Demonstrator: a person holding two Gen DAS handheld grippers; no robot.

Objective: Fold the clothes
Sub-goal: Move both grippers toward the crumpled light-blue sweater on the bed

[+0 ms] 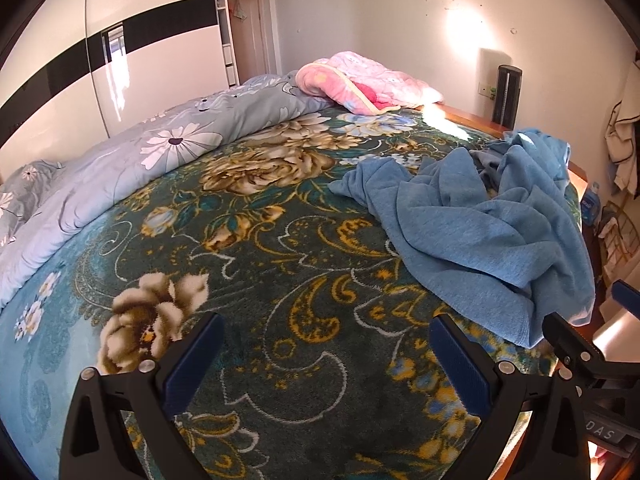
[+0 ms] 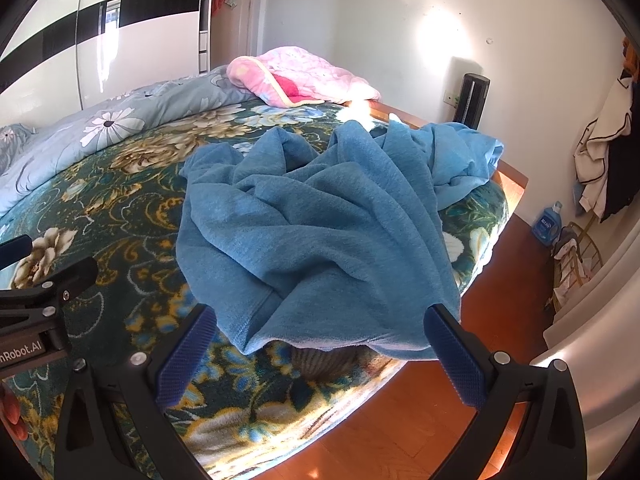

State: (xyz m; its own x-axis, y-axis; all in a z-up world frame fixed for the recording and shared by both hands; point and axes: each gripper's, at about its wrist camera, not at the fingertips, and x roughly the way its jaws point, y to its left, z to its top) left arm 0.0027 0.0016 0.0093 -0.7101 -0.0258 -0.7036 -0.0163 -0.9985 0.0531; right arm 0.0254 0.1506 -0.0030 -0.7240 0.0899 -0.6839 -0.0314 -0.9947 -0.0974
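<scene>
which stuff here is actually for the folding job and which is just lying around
For the job: blue garment, crumpled on the floral bedspread; left gripper and right gripper, both open and empty.

Just lying about: pink quilt, grey flowered duvet, detergent bottle.

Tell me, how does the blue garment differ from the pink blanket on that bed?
The blue garment is plain and lies crumpled near the bed's corner, hem overhanging the edge. The pink blanket is flower-patterned, quilted with cream trim, and bundled at the far end by the wall. Both rest unfolded on the floral bedspread.

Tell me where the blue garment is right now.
The blue garment lies crumpled on the floral blanket, at the bed's right edge by the wooden floor, just ahead of the open right gripper.
</scene>
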